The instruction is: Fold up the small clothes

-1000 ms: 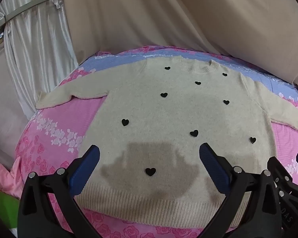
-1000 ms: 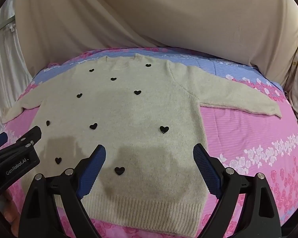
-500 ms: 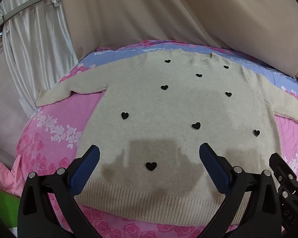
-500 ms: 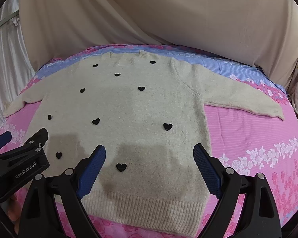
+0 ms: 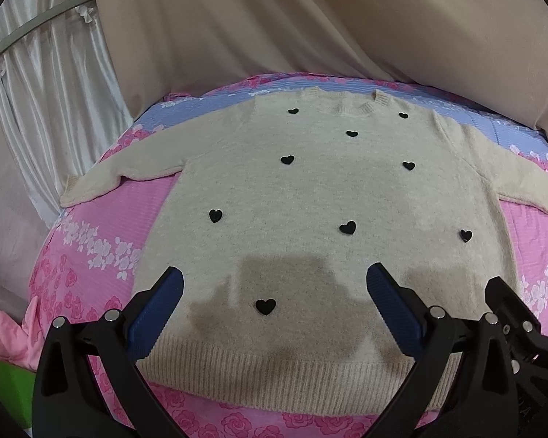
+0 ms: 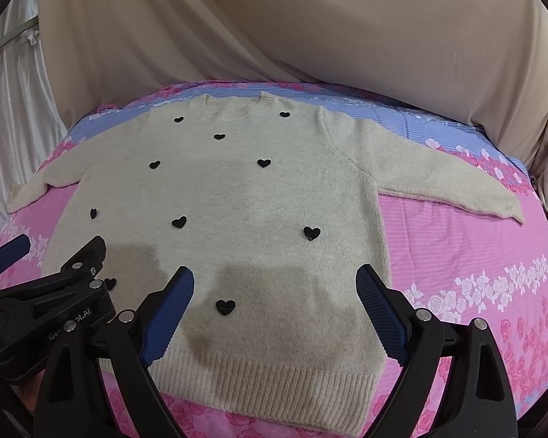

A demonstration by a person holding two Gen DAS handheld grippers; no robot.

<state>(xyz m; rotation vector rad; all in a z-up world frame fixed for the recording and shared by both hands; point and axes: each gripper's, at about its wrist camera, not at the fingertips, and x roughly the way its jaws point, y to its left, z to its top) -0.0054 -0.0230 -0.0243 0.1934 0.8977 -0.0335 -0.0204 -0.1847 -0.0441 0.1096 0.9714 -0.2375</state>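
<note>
A cream knitted sweater (image 5: 310, 197) with small black hearts lies flat, face up, on the bed, sleeves spread to both sides, ribbed hem nearest me. It also shows in the right wrist view (image 6: 244, 197). My left gripper (image 5: 274, 284) is open and empty, hovering above the hem's left half. My right gripper (image 6: 274, 284) is open and empty above the hem's right half. The left gripper's body (image 6: 44, 303) shows at the lower left of the right wrist view.
The bed cover (image 5: 102, 233) is pink with roses and has a blue band at the far side (image 6: 420, 120). Beige drapes (image 5: 310, 29) hang behind the bed. White curtains (image 5: 47, 84) hang at the left. Pink cloth (image 5: 0, 335) bunches at the bed's left edge.
Both grippers have pulled back and tilted up a little, so the sweater sits lower and smaller in view. Both stay open. The sweater has not moved.
</note>
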